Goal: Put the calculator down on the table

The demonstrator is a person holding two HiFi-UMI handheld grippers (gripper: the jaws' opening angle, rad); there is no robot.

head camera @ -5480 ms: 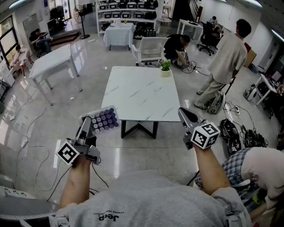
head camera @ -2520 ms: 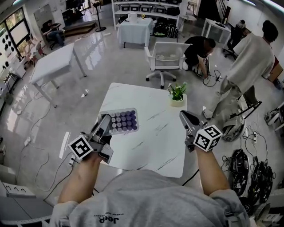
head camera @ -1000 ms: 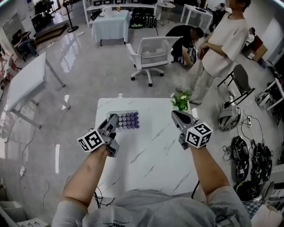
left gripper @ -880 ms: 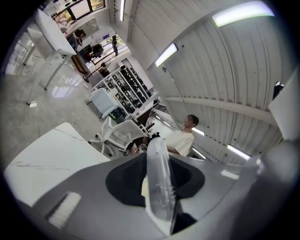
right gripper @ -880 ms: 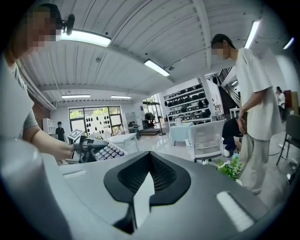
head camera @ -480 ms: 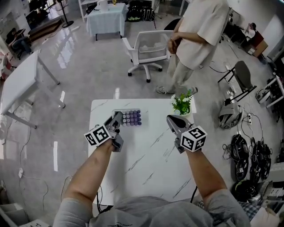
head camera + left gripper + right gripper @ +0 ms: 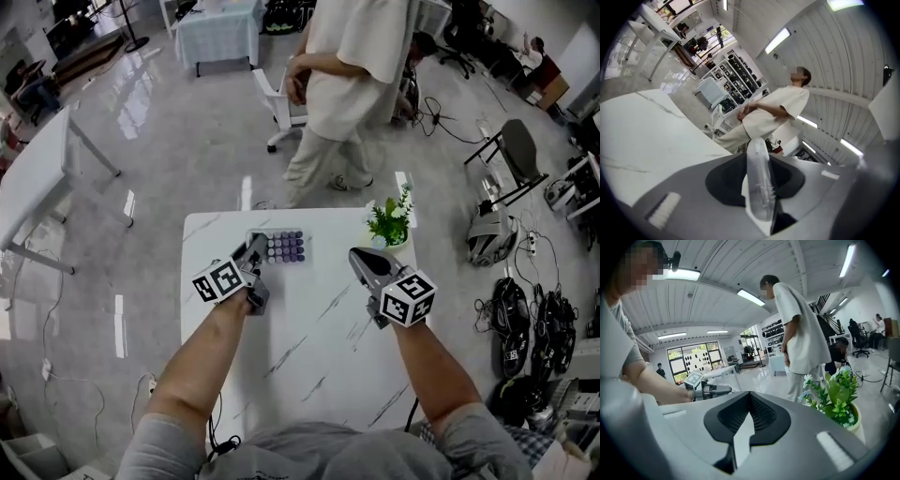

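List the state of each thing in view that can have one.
left gripper: shut on the calculator.
calculator: keys up, held over the far left part of the table, not yet let go.
right gripper: shut, empty.
plant: upright, on the table's far right corner.

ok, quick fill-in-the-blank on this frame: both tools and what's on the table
1. The left tool is shut on the ____.
2. The right tool is shut and holds ____.
3. In the head view, the plant stands at the table's far ____ corner.
Missing words: calculator; nothing; right.
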